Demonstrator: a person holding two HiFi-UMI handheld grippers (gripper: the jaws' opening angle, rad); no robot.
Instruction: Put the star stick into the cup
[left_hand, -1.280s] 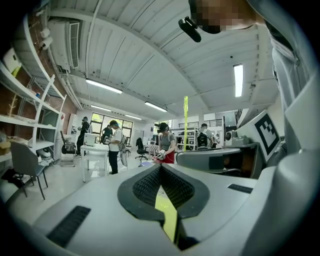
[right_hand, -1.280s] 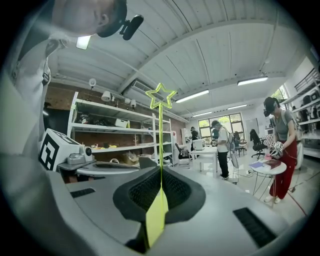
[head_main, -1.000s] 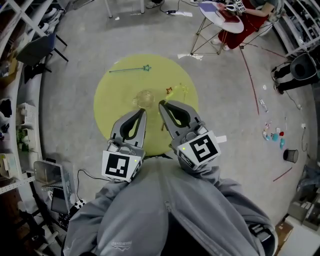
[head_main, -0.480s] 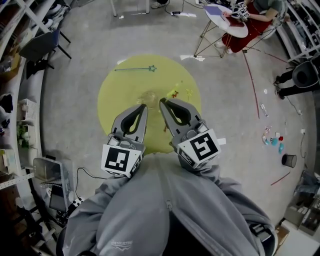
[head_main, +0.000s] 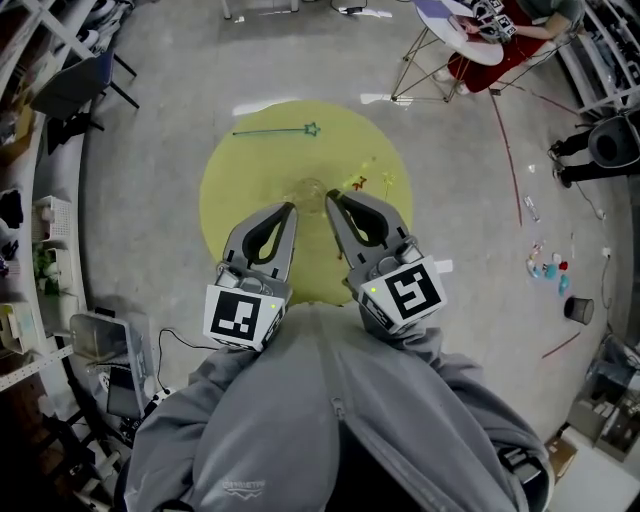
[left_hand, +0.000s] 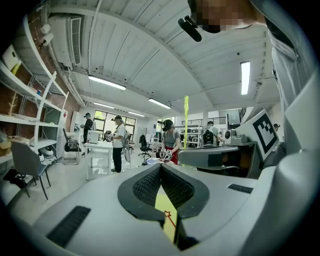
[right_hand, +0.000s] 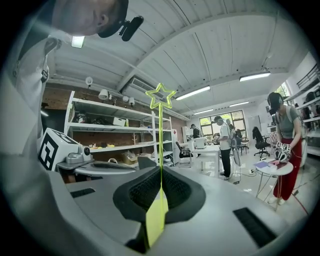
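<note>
A clear cup (head_main: 308, 190) stands near the middle of the round yellow table (head_main: 240, 180). Just short of it, my left gripper (head_main: 289, 209) (left_hand: 161, 167) is shut with nothing between its fingers. My right gripper (head_main: 330, 197) (right_hand: 161, 172) is shut on a thin yellow-green star stick (right_hand: 160, 140). The stick stands upright, its outlined star at the top. It also shows in the left gripper view as the yellow stick (left_hand: 186, 116). A red star stick (head_main: 358, 183) (left_hand: 168, 216) lies on the table right of the cup. A green star stick (head_main: 275, 130) lies at the table's far edge.
The table stands on a grey concrete floor. A small round side table (head_main: 458, 25) with a seated person is at the far right. Shelving and chairs line the left side (head_main: 60, 90). Several people stand at desks in the background (left_hand: 118, 142).
Both grippers have edged forward, so their tips now lie closer to the cup. The right gripper still holds the yellow stick. The sticks on the table have not moved.
</note>
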